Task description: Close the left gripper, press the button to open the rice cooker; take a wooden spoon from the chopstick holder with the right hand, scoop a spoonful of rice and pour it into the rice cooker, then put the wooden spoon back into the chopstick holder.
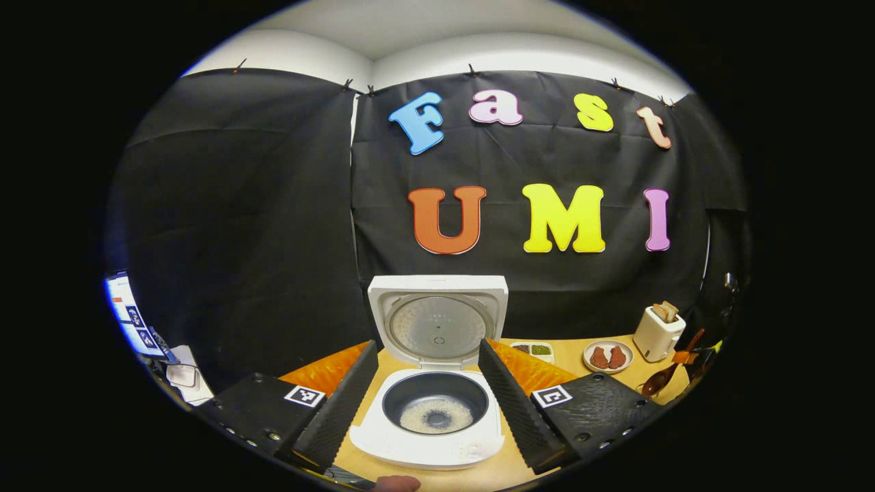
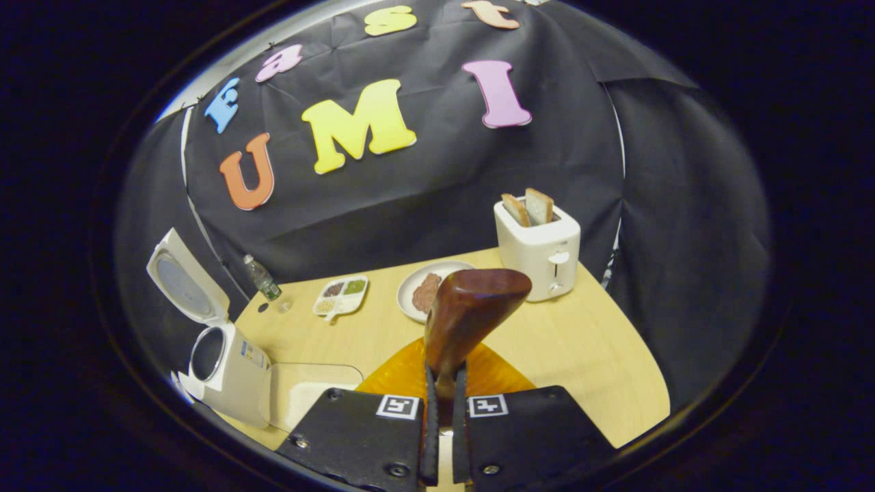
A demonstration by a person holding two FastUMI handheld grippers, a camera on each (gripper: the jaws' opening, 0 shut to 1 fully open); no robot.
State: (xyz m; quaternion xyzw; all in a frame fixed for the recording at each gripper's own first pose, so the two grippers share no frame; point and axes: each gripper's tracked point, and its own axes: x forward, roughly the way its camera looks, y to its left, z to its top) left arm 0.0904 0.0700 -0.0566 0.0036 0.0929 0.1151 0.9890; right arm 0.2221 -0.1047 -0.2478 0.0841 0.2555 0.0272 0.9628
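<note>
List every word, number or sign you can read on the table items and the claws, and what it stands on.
No text can be quoted.
rice cooker: small sticker on its side, too small to read.
screen: blurred, unreadable.
left claw, right claw: square black-and-white markers, a pattern with no words.
toaster: no visible lettering.

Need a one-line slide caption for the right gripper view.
Right tool shut on wooden spoon; rice cooker open at left, toaster behind.
</note>
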